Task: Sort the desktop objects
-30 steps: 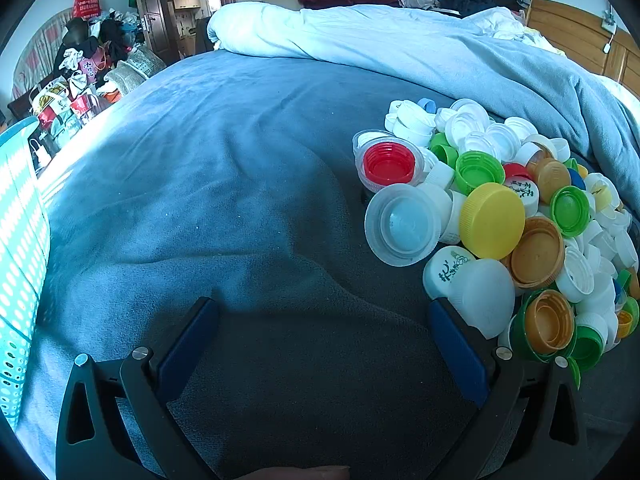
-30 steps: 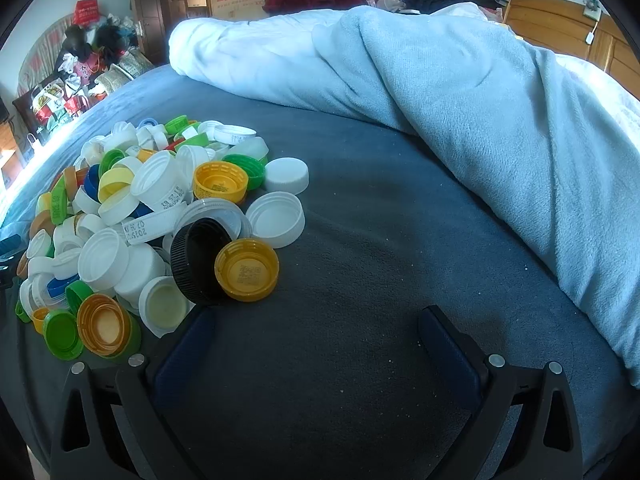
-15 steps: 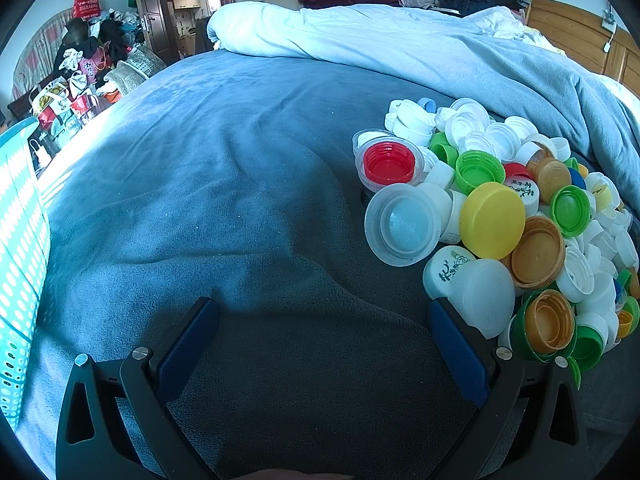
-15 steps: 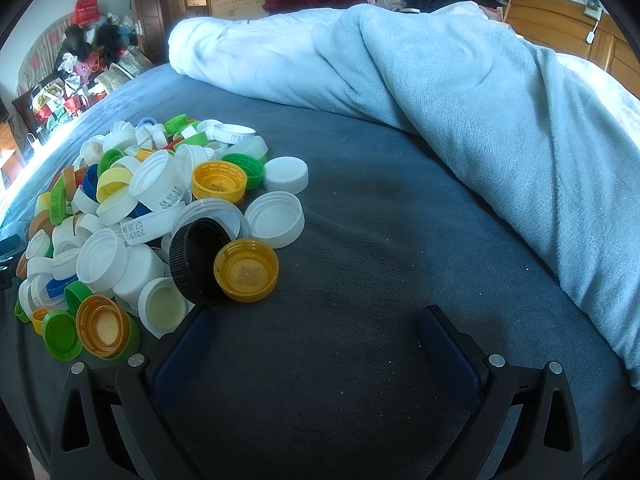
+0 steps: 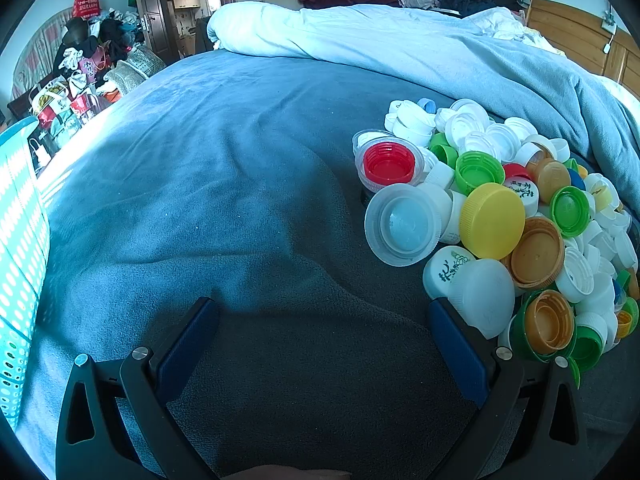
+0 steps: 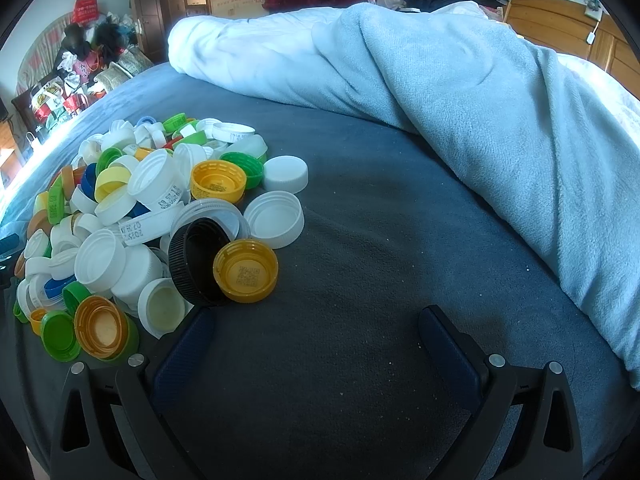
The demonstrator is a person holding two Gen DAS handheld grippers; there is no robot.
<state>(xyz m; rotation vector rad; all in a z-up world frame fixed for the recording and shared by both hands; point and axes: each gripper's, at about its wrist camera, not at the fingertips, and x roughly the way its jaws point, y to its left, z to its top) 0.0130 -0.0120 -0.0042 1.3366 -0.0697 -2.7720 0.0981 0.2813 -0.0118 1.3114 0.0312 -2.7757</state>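
**A:** What do we see from the left wrist?

**B:** We look along the left gripper (image 5: pixel 322 312), its two blue-padded fingers spread wide apart with nothing between them, low over a dark blue bedspread (image 5: pixel 224 168). To its right lies the pile of bottle caps (image 5: pixel 500 216) — white, green, yellow, orange, a few blue. A red cap (image 5: pixel 389 163) sits inside a clear lid at the pile's near-left edge, a large yellow cap (image 5: pixel 492 221) lies top up beside a clear lid (image 5: pixel 404 225), and a frosted white cap (image 5: pixel 482 297) is just beside the right finger; whether they touch, we cannot tell. A turquoise perforated basket (image 5: pixel 18 248) stands at the far left edge.

**A:** And from the right wrist?

**B:** The right gripper (image 6: pixel 316 322) is likewise spread wide and empty. The same pile of caps now lies to its left. A black cap (image 6: pixel 196 266) stands tilted on edge, with a yellow cap (image 6: pixel 246 270) leaning against it, open side showing a printed code. A cream-lined white cap (image 6: pixel 162 307) is just beside the left finger's tip. A pale blue blanket (image 6: pixel 500 120) is bunched along the right — well apart from the caps.
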